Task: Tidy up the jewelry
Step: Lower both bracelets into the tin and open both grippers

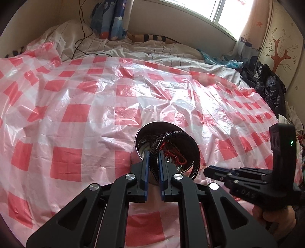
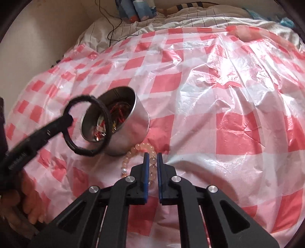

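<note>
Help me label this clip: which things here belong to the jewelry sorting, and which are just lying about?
Job:
black braided bracelet in left gripper
pink bead bracelet at right gripper
steel cup

Lying about:
black jacket
black cable
blue curtain

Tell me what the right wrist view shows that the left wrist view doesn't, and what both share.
Only the right wrist view shows the pink bead bracelet lying on the checkered sheet beside the metal cup, with the right gripper shut on it. Only the left wrist view shows the window and the dark jacket. Both show the cup, tipped, with red jewelry inside, and the left gripper shut on a black braided bracelet at the cup's mouth.
</note>
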{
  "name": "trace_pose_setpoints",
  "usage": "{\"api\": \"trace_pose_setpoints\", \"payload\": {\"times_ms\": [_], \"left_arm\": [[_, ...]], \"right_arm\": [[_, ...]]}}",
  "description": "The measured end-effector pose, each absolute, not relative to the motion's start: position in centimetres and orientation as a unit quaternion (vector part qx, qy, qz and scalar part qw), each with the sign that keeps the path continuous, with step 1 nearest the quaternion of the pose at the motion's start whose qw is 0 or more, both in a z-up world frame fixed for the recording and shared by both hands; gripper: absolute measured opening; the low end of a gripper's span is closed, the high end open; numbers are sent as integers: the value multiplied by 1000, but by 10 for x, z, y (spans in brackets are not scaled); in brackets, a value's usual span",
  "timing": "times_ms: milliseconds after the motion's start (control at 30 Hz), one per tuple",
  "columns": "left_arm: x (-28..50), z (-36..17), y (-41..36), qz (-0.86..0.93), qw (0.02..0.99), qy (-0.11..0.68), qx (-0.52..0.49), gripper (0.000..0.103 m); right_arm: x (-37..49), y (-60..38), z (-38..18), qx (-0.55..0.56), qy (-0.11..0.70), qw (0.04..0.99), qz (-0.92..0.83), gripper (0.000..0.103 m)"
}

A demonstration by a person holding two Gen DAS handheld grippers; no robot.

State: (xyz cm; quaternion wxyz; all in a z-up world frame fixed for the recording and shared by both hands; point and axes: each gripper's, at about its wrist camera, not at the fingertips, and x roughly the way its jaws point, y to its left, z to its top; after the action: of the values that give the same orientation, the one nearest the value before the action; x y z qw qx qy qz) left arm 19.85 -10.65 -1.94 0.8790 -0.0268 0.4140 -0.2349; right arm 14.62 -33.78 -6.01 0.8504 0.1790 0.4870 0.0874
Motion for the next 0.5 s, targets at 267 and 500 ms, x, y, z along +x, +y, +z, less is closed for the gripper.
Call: {"api": "trace_pose_setpoints", "payload": {"times_ms": [267,500], "left_arm": [[208,-24,-101,-244,871,419,-78,9],[226,-24,-97,-251,865,411,-141,9]], "right_arm": [[136,-353,-23,266,404,863,144,8],[143,-339,8,279,338,880,181,8]]}}
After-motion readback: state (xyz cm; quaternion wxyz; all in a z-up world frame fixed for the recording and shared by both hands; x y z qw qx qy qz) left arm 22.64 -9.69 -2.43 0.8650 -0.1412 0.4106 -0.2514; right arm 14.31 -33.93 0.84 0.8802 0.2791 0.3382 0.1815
